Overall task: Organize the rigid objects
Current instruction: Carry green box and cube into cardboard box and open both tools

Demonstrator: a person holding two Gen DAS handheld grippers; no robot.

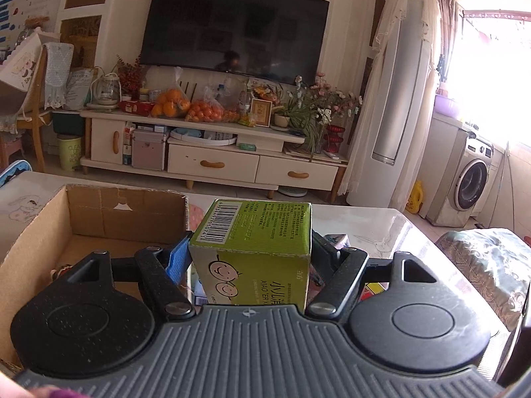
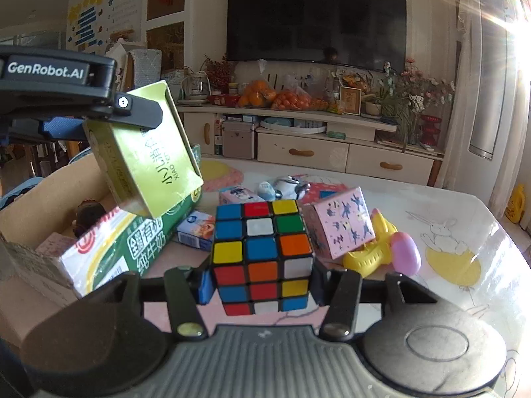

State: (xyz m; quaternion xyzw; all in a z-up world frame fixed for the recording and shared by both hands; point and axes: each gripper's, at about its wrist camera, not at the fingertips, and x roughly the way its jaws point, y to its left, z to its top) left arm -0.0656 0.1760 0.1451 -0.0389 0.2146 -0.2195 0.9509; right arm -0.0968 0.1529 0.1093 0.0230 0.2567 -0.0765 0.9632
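We hold a gripper in each hand over a pale table (image 2: 464, 225) with rabbit drawings, facing a TV (image 1: 235, 30) above a low cabinet (image 1: 212, 152) piled with oranges (image 1: 171, 102).

Our left gripper (image 1: 250, 245) clamps a green box (image 1: 255, 248) between its fingers, which stand wide apart and press on the box's two sides. The box hangs in the air, clear of the table, just beside the right wall of an open carton (image 1: 126, 212) on our left. From the right wrist view the same box (image 2: 149, 156) is tilted, above the carton's (image 2: 36, 212) near corner and over a green-and-white milk pack (image 2: 126, 252) that leans on the carton's edge.

Our right gripper (image 2: 262, 285) holds a puzzle cube (image 2: 262, 252) with its fingers drawn in against the cube's left and right faces. The cube is lifted above the table, in front of a loose cluster of things lying there: a pink patterned box (image 2: 341, 222) just to its right, a yellow toy (image 2: 371, 252), a lilac egg (image 2: 406, 252), and a small blue-and-white box (image 2: 195, 232) to its left.
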